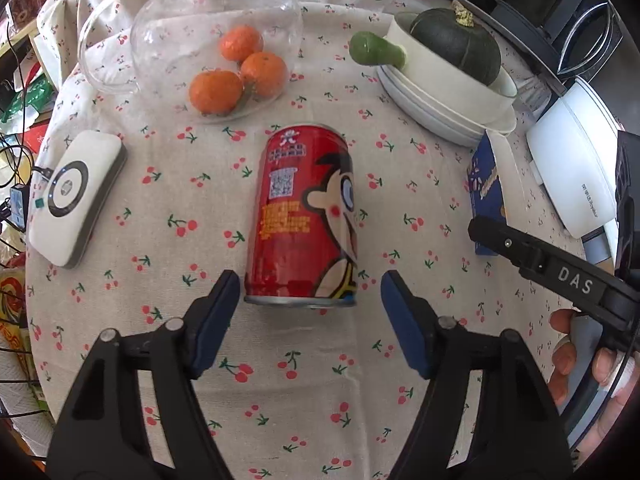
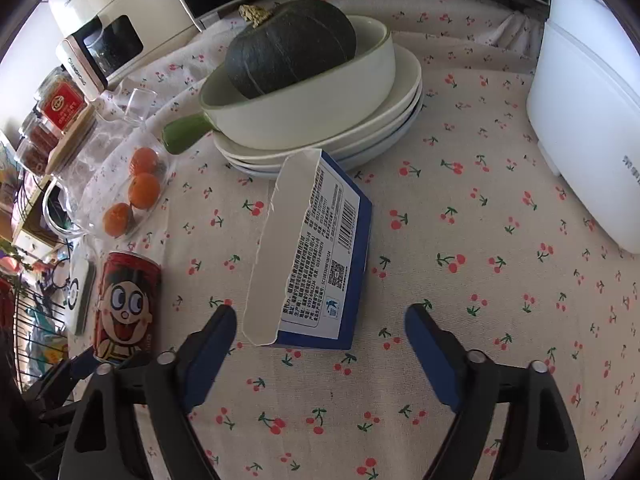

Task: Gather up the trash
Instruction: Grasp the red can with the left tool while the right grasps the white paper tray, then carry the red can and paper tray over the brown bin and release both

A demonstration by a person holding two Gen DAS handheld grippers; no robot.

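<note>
Left hand-held gripper (image 1: 310, 292), jaws spread, flanks the upright red can (image 1: 304, 216), its long axis vertical.

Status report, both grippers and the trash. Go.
Left gripper open, lined up on upright red can. Right gripper open before torn blue box. Neither grasped. Nothing blocking.

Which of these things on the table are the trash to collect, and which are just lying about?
Trash to collect:
- red drink can, standing between the open left tongs
- torn blue carton, lying ahead of the open right tongs

Just lying about:
- tangerines
- dark green squash in its handled dish
- stacked plates
- white power bank
</note>
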